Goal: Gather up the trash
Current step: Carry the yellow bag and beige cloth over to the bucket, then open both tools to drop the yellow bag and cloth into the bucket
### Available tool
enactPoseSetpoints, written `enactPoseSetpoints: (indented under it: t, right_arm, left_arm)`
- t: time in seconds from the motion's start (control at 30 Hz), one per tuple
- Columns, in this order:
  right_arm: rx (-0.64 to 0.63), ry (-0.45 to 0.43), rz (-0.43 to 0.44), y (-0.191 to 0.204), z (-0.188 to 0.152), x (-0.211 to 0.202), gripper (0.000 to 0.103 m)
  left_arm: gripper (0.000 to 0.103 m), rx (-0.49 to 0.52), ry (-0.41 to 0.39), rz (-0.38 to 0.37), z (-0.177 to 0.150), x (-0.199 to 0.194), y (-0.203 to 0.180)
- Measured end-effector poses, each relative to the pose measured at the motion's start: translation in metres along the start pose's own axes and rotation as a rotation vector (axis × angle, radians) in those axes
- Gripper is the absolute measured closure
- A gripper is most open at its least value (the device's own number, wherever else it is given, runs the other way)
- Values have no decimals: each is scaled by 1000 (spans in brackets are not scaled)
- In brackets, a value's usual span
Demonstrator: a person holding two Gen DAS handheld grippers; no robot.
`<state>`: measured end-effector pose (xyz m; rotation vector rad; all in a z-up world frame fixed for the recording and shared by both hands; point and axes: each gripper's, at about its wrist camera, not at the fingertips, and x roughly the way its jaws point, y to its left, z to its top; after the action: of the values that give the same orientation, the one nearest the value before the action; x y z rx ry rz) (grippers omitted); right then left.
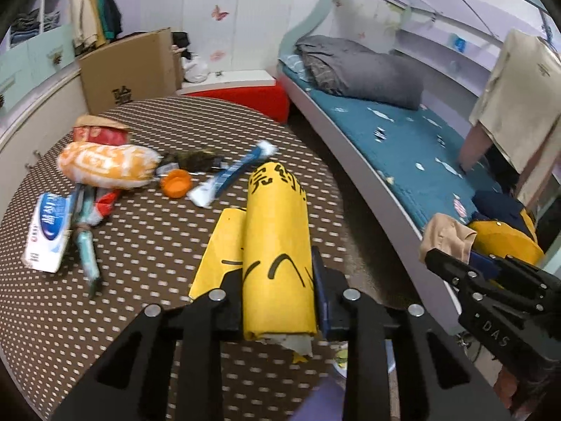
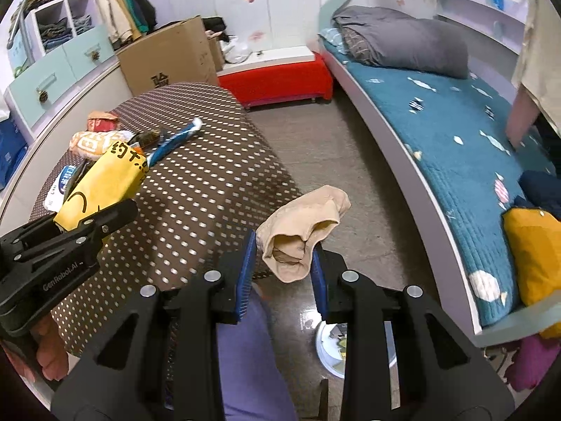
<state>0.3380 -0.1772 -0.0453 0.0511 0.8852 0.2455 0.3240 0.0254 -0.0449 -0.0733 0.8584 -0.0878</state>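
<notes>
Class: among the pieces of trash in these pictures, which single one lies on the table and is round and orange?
The orange cap, lying mid-table beside the blue-and-white wrapper. The other trash pieces are bags, boxes or wrappers; none is round.

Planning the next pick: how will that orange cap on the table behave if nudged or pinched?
The orange cap looks like rigid moulded plastic, so probably stiff and light. It lies flat on the dotted tablecloth, so a nudge would likely slide it; tipped on edge, its round rim could roll. Its low profile may make a pinch slip off.
</notes>
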Motion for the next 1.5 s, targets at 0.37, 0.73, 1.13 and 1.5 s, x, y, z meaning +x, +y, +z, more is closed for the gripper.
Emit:
enactPoseSetpoints:
  t: [0.37,0.73,1.13,1.5]
  right_arm:
    - [112,-7,-97,-60,-27,-27,74]
    - [225,36,-198,-120,-67,-41,74]
    - [351,180,-247,-172,-132,-10,73]
    - [455,322,-274,-204,-182,24,73]
  left_arm:
    - [75,135,33,-110,-8,11,-80]
    - [75,296,131,-200,-35,40,-165]
    - [72,436,348,-177,-92,109,-217]
    - [41,499,442,-152,-126,152,-239]
